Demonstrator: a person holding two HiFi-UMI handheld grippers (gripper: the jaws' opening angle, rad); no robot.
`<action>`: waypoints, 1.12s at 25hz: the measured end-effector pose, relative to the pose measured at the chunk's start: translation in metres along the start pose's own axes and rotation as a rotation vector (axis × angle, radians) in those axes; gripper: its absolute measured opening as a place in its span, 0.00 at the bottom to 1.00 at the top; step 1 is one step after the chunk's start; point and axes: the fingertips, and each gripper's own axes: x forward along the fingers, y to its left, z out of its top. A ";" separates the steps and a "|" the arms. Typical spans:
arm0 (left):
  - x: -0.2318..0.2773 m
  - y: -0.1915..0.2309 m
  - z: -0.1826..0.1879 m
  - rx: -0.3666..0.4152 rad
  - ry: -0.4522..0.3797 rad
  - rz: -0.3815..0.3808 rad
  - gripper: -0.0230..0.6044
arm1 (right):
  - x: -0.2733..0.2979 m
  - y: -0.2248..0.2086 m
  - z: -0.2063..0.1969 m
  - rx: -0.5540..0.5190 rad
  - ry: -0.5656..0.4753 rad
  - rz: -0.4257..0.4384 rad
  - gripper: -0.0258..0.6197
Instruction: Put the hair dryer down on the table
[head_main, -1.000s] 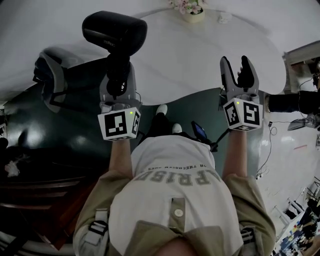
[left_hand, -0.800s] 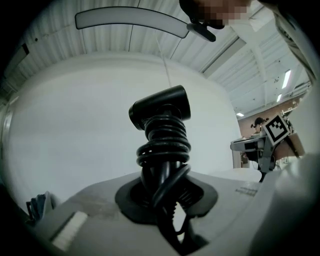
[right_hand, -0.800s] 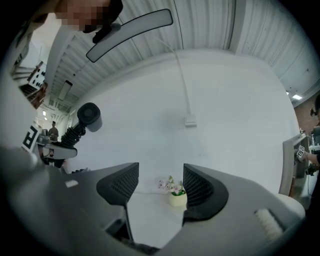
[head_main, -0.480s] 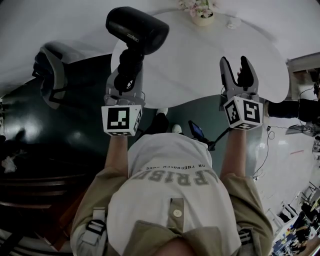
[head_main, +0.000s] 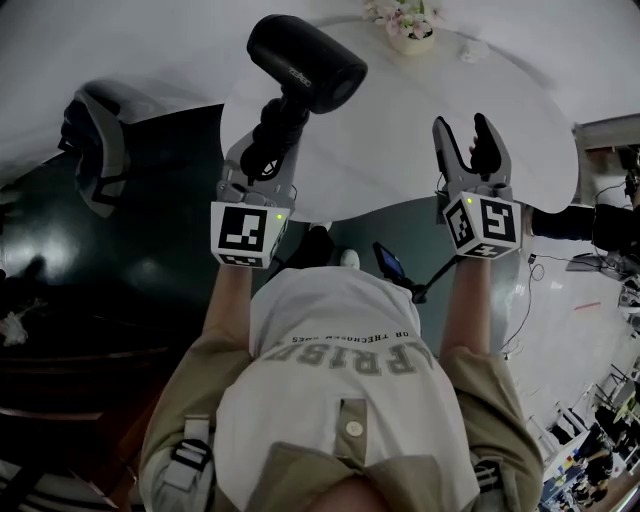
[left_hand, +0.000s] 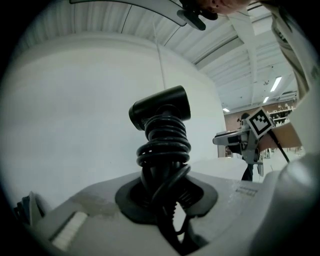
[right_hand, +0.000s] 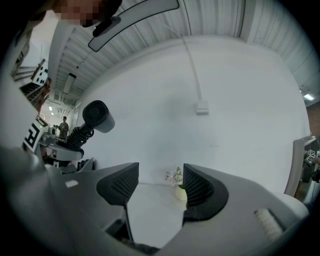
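A black hair dryer stands upright in my left gripper, which is shut on its cord-wrapped handle. The dryer's head points to the right and hangs above the left part of the white table. My right gripper is open and empty, level over the table's near right edge. In the right gripper view the jaws frame bare tabletop, and the hair dryer shows off to the left.
A small vase of flowers stands at the table's far edge, with a small pale object beside it. A grey chair sits on the dark floor to the left. A plain white wall rises behind the table.
My left gripper has carried the hair dryer to the right and forward, from beside the table to above it. The right gripper has shifted slightly forward, still open.
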 end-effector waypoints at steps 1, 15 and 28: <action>0.001 0.000 -0.003 0.006 0.009 -0.006 0.17 | 0.001 0.001 -0.002 -0.003 0.005 0.003 0.48; 0.013 -0.006 -0.037 0.071 0.104 -0.094 0.17 | 0.022 0.034 -0.016 -0.058 0.079 0.097 0.48; 0.025 -0.008 -0.069 0.078 0.179 -0.142 0.17 | 0.034 0.066 -0.041 -0.092 0.157 0.245 0.48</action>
